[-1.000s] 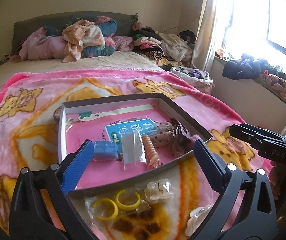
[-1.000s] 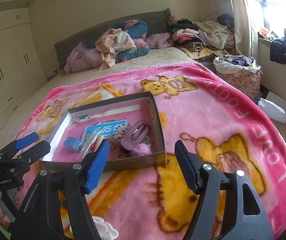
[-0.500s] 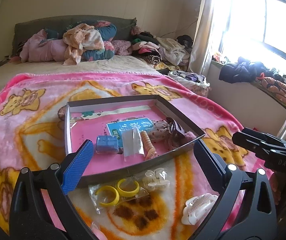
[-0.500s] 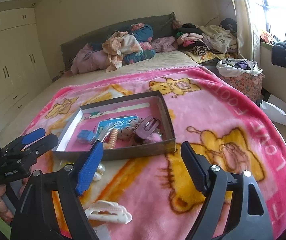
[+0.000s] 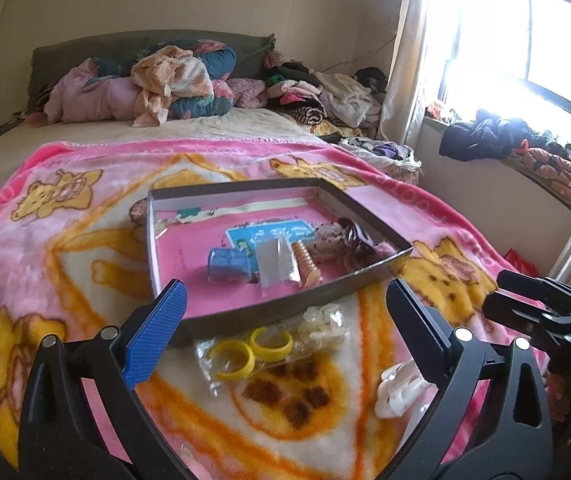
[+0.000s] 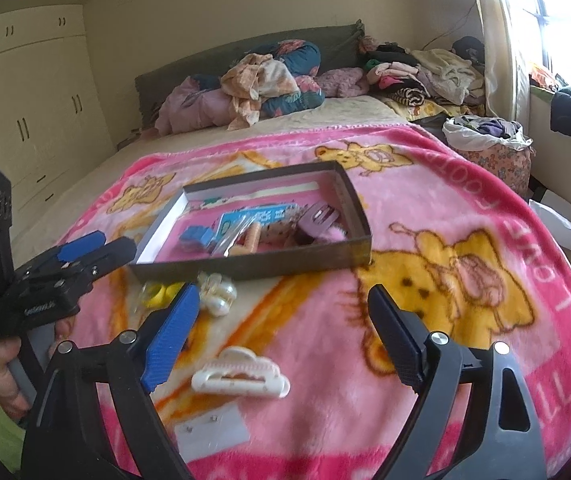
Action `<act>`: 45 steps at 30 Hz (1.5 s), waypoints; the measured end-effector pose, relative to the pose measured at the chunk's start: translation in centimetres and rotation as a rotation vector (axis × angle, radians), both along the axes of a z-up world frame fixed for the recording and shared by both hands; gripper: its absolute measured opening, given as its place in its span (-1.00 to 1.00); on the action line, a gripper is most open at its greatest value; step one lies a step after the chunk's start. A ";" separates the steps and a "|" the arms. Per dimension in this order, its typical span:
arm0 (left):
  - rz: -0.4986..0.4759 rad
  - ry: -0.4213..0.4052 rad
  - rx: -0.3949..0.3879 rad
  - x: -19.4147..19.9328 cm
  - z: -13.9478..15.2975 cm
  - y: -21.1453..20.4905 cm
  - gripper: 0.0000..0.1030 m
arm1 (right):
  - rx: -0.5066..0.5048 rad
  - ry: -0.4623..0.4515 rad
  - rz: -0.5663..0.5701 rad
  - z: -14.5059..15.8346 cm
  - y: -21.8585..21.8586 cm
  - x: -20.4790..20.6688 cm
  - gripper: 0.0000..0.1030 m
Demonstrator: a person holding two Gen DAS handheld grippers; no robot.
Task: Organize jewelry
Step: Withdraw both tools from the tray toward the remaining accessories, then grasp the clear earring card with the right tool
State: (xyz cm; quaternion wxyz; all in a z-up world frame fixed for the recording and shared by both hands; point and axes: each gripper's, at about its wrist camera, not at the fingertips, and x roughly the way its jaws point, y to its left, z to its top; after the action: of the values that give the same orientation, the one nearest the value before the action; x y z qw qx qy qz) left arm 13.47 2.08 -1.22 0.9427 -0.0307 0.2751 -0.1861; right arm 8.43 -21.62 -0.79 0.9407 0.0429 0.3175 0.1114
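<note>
One box [image 5: 365,276], two yellow rings [image 5: 251,350], one white clip [image 6: 241,374] on my bed.
My right fingers [image 6: 281,336] have just been spreading, nothing between them; left fingers [image 5: 285,320] spread too; blanket [image 6: 485,220] reads "LOVE" at 3 o'clock.

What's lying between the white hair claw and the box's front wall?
Only bare blanket between the white hair claw and the box, shown in the right wrist view; pearl clips sit off to the left.
</note>
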 end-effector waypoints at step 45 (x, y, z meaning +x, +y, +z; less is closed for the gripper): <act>-0.006 0.146 0.166 -0.4 -6.1 -0.5 0.77 | -0.105 0.256 0.178 -8.3 6.2 -3.2 0.63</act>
State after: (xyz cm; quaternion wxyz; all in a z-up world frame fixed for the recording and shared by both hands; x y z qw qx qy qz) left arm 13.09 1.57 -7.37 0.9190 0.0348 0.3575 -0.1627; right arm 5.22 -15.39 -9.07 0.8799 -0.0208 0.4427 0.1711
